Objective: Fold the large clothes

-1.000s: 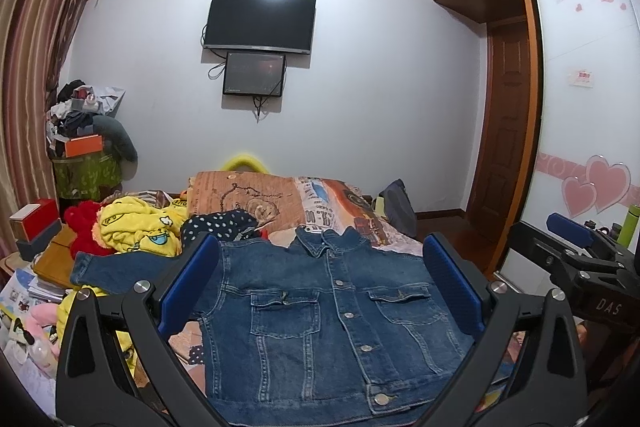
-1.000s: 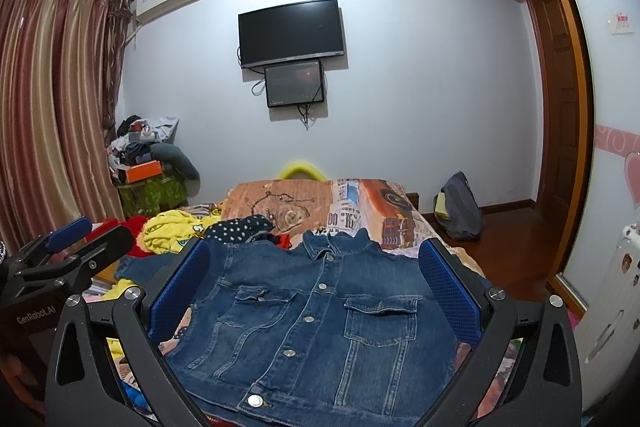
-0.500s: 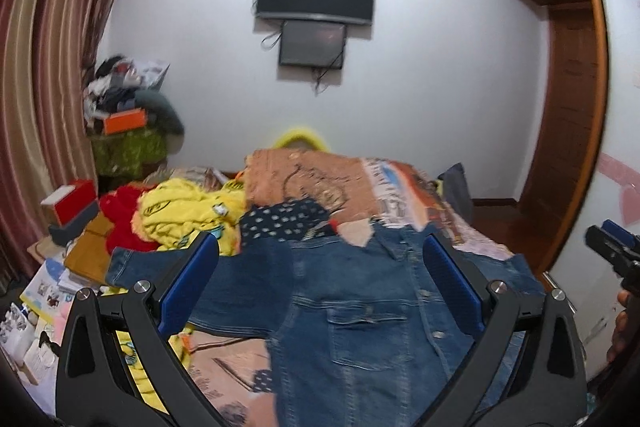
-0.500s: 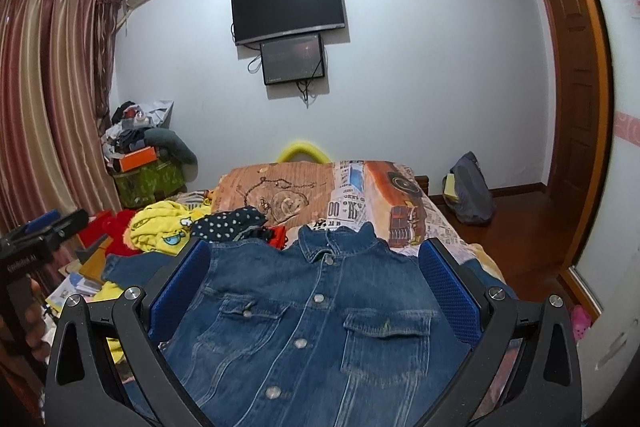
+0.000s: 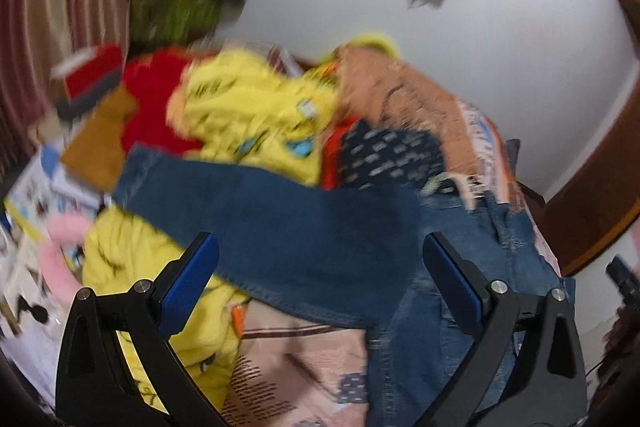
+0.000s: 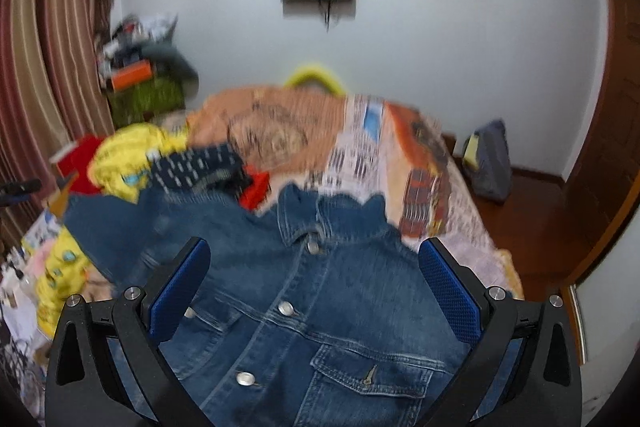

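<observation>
Left gripper [image 5: 320,259] leftward (over sleeve [image 5: 256,203])

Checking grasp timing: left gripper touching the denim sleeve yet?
Cannot tell. In the blurred left wrist view the left gripper is open, its fingers framing the denim jacket sleeve, but no contact or gap shows plainly.

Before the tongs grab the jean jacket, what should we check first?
1. Left tongs open: ok, blue pads spread wide over the sleeve.
2. Right tongs open: ok, nothing held.
3. Jean jacket lying front up, buttoned: ok.
4. Sleeve stretched out flat: ok, it reaches over the yellow clothes.
5. Other sleeve laid out: cannot tell, not clearly visible.
6. Sharp view for aiming: not ok, both pictures are blurred.
</observation>
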`<act>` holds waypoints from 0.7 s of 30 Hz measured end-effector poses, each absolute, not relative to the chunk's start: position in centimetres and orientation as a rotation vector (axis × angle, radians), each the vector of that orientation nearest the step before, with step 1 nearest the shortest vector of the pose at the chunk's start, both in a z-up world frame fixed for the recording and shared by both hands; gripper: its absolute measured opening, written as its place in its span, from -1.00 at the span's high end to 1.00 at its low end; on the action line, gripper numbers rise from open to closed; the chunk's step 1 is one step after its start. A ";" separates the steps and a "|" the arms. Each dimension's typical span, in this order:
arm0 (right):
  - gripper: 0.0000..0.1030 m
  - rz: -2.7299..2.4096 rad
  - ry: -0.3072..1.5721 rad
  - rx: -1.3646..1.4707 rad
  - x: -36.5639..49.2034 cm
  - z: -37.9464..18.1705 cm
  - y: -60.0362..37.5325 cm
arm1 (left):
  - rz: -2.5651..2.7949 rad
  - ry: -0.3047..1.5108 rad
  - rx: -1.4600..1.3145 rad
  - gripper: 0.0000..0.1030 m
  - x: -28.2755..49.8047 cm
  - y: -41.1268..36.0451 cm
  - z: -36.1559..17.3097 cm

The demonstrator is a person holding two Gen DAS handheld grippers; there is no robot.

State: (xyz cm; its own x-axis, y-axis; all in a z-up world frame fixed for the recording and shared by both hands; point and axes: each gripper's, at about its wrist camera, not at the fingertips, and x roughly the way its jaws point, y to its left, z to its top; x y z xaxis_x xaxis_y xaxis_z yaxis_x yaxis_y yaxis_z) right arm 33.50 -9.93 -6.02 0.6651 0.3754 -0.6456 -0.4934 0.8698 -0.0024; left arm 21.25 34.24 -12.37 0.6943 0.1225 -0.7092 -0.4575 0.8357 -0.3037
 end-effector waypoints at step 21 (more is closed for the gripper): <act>-1.00 0.402 0.962 -0.141 39.8 -14.6 -10.4 | 0.454 0.886 -0.930 -0.26 23.9 48.8 -28.2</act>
State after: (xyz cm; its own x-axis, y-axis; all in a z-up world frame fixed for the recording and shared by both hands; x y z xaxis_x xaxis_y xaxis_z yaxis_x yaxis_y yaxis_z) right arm 39.80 -10.37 -14.62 0.5050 0.2702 -0.8197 -0.3934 0.9174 0.0600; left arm 23.94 48.77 -28.16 0.5763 -0.0265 -0.8168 -0.6781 0.5423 -0.4960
